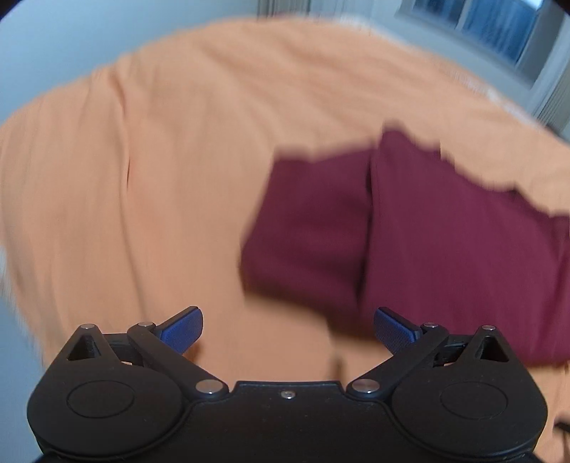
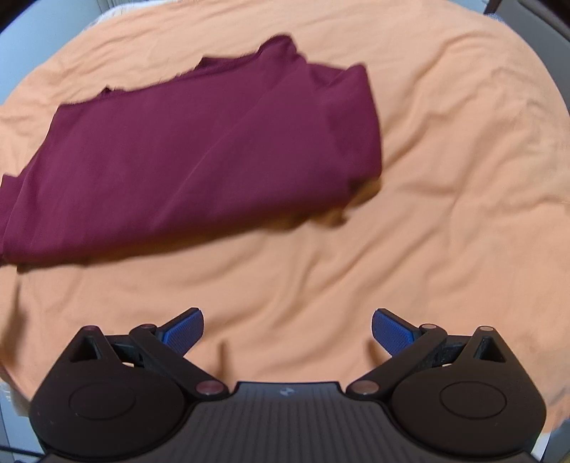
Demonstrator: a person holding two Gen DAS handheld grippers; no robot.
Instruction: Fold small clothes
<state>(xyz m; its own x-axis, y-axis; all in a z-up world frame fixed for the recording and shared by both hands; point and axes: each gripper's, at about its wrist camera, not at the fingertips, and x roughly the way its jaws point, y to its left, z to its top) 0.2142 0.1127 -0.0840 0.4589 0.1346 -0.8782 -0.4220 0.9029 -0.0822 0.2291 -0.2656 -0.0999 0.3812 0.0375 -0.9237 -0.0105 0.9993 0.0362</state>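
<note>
Both jaws stand wide apart and hold nothing. Your left gripper (image 1: 288, 331) hangs over the orange sheet (image 1: 160, 178), its blue pads (image 1: 181, 329) spread with only bare sheet between them. Your right gripper (image 2: 288, 331) is the same: blue pads (image 2: 183, 329) far apart, sheet below, no cloth in them.

You have the maroon garment (image 2: 199, 149) lying on the sheet (image 2: 427, 213), folded over into a rough oblong. From your right wrist view it sits ahead and to the left, well apart from the pads, with its far edge ragged and uneven and its right end bunched into soft ridges. A shadow runs under its near edge. Its left end runs out of the frame.

From your left wrist view the garment (image 1: 409, 231) lies ahead and to the right, with a dark crease running down it from far edge to near edge. Its near edge comes close above your right-hand pad (image 1: 393, 331); whether they touch, you cannot tell, since this view is blurred. A window (image 1: 498, 28) shows at the top right, beyond the sheet.
</note>
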